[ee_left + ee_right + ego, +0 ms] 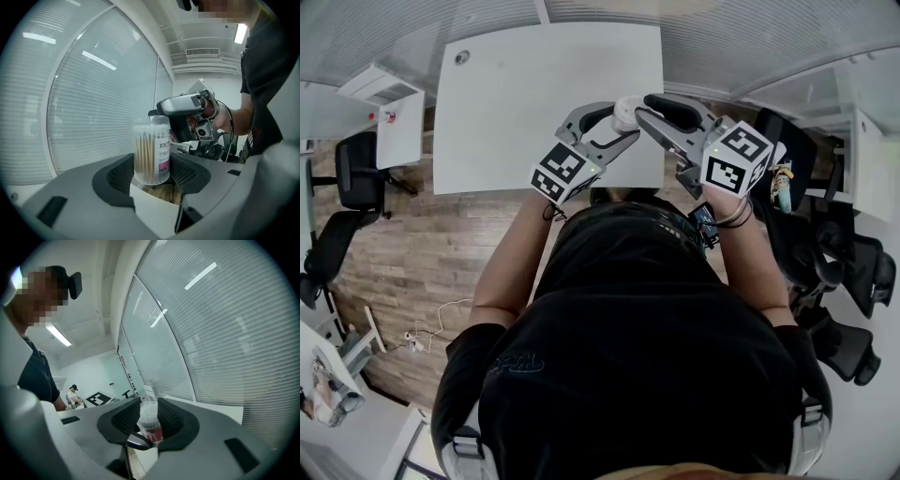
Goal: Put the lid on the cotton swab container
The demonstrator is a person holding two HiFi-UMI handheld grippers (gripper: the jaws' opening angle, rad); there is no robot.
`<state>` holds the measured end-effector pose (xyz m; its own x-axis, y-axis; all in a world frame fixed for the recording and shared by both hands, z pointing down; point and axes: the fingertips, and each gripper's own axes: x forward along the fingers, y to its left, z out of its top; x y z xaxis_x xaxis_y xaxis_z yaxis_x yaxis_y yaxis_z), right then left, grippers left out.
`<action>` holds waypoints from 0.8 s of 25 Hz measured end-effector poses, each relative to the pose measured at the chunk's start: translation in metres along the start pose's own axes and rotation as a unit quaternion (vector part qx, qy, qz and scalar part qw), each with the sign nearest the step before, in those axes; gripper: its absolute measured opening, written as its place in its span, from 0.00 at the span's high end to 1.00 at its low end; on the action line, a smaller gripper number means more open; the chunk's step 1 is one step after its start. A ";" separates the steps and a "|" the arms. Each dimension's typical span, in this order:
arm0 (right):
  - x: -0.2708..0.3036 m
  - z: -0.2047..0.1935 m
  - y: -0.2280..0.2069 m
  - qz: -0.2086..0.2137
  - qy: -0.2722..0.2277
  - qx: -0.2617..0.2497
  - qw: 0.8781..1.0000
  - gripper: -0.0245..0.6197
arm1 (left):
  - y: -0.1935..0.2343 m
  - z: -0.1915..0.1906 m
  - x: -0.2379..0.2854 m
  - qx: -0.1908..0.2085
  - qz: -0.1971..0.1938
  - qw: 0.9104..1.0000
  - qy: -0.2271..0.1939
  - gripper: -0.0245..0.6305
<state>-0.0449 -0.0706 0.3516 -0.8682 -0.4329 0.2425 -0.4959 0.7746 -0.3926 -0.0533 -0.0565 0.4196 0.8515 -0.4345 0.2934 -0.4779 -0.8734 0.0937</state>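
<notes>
A clear cotton swab container (151,152) with a pink label stands upright between the jaws of my left gripper (151,174), which is shut on its lower body. In the head view the container (626,111) shows as a small white round thing between both grippers, over the near edge of the white table (544,103). A translucent lid (148,409) sits on top of the container. My right gripper (149,422) reaches in from the other side, its pads closed against the lid. The left gripper (617,120) and right gripper (641,105) meet nose to nose.
Wooden floor lies below the table's near edge. Black office chairs stand at the left (356,178) and right (844,272). A small white cabinet (394,122) sits left of the table. Window blinds run behind, and a person (73,394) sits far off.
</notes>
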 end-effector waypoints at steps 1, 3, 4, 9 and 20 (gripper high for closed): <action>0.000 0.000 -0.001 -0.005 0.000 -0.001 1.000 0.77 | 0.000 0.001 0.000 -0.001 0.000 1.000 -0.003 0.59; 0.000 -0.001 -0.003 -0.016 0.005 -0.005 1.000 0.78 | 0.000 0.003 0.001 -0.001 0.001 1.000 -0.007 0.59; 0.000 -0.002 -0.003 -0.021 0.008 -0.008 1.000 0.78 | 0.000 0.003 0.001 0.000 0.002 1.000 -0.007 0.59; 0.001 -0.001 -0.002 -0.034 0.015 -0.033 0.999 0.78 | 0.001 0.005 0.002 0.002 0.003 1.000 -0.008 0.59; 0.004 -0.002 -0.001 -0.055 0.020 -0.055 0.997 0.78 | 0.003 0.007 0.000 0.017 0.017 1.000 -0.005 0.59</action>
<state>-0.0477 -0.0722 0.3542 -0.8058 -0.5016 0.3148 -0.5818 0.7698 -0.2626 -0.0534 -0.0611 0.4134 0.8371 -0.4658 0.2869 -0.4988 -0.8652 0.0507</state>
